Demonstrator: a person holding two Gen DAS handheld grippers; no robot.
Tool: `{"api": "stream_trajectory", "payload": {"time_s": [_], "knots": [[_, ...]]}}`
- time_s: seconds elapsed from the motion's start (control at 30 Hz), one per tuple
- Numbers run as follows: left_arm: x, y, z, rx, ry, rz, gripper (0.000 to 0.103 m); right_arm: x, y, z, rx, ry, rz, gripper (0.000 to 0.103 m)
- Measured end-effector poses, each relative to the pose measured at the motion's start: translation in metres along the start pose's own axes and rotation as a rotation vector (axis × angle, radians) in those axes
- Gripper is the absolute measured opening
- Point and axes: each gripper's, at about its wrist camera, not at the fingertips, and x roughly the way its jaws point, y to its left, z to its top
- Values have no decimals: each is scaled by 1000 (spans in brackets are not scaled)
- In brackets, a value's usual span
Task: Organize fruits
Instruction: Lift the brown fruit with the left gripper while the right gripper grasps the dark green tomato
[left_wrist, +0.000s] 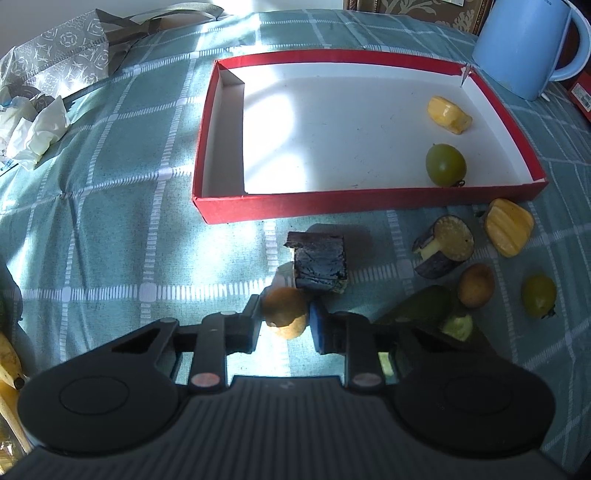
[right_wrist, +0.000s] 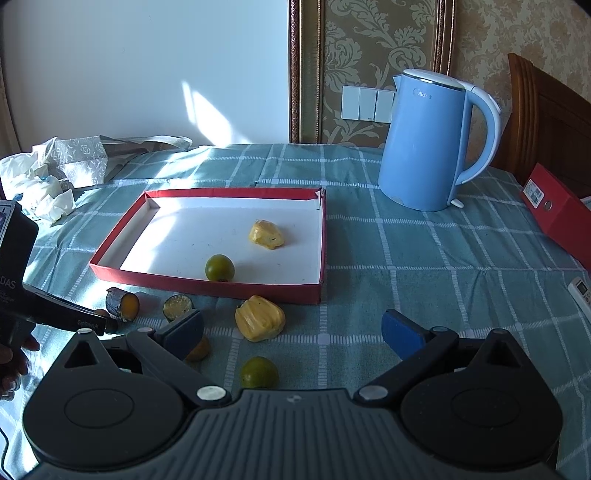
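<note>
Clenched on a small brown-yellow round fruit (left_wrist: 286, 314), the left gripper (left_wrist: 286, 325) works while the right gripper (right_wrist: 291, 332) waits released; only a green round fruit (left_wrist: 445, 164) and yellow lumpy piece (left_wrist: 448, 114) lie at three o'clock in the red-walled cardboard tray (left_wrist: 369, 206), six pieces left outside.

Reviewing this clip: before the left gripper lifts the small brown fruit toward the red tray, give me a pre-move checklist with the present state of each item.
1. Left gripper closed on the small brown fruit: ok, pads press both sides.
2. Grip centred on the fruit: cannot tell, the fingers hide its sides.
3. Dark cut piece clear of the fruit: not ok, it sits right behind, possibly touching.
4. Landing room in the red tray: ok, it holds only a yellow piece and a green fruit, both at one end.
5. Right gripper out of the way: ok, open, holding nothing.
</note>
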Motion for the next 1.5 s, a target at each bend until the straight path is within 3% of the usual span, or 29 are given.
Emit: {"api": "stream_trajectory", "payload": {"time_s": [0.4, 0.7, 0.8, 0.87, 0.93, 1.07, 1.33, 1.5], "knots": [[-20, 16, -10, -43, -49, -82, 24, 5, 3, -8, -25, 16, -3, 103], [-57, 28, -16, -54, -123, -95, 24, 17, 26, -26, -219, 13, -42, 101], [-66, 33, -18, -66, -134, -103, 24, 25, 36, -34, -301, 27, -45, 90], [-71, 35, -19, -68, -139, -98, 24, 34, 38, -38, -323, 63, -26, 71], [-75, 35, -19, -62, -148, -92, 24, 41, 39, -41, -328, 96, -4, 65], [-82, 38, -20, -63, -159, -86, 24, 52, 41, -46, -354, 125, 13, 60], [-89, 41, -23, -66, -169, -87, 24, 66, 41, -45, -367, 160, 35, 59], [-93, 42, -23, -66, -174, -86, 24, 73, 40, -46, -351, 193, 55, 45]]}}
